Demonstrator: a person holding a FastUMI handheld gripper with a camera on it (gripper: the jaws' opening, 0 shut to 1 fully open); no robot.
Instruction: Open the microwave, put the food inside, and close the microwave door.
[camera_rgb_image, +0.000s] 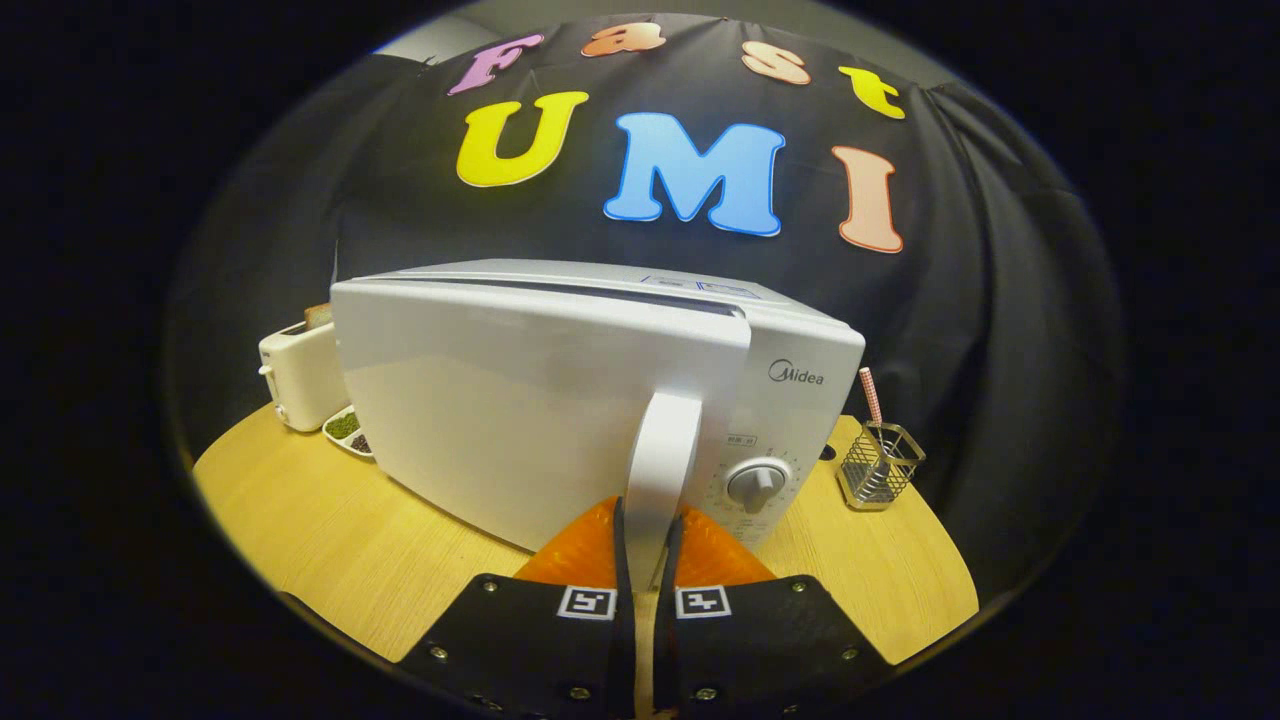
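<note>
Gripper (646, 540) clamps the microwave (600, 400) door handle (662, 470) (door ajar).

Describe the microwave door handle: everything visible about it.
The door handle is a white, smooth, plastic-looking vertical bar on the free edge of the microwave door, beside the control panel with its round dial. The gripper is shut on it, one finger pressing each side of its lower end. The door stands slightly ajar, a dark gap showing along its top edge. The microwave sits on a wooden table.
</note>
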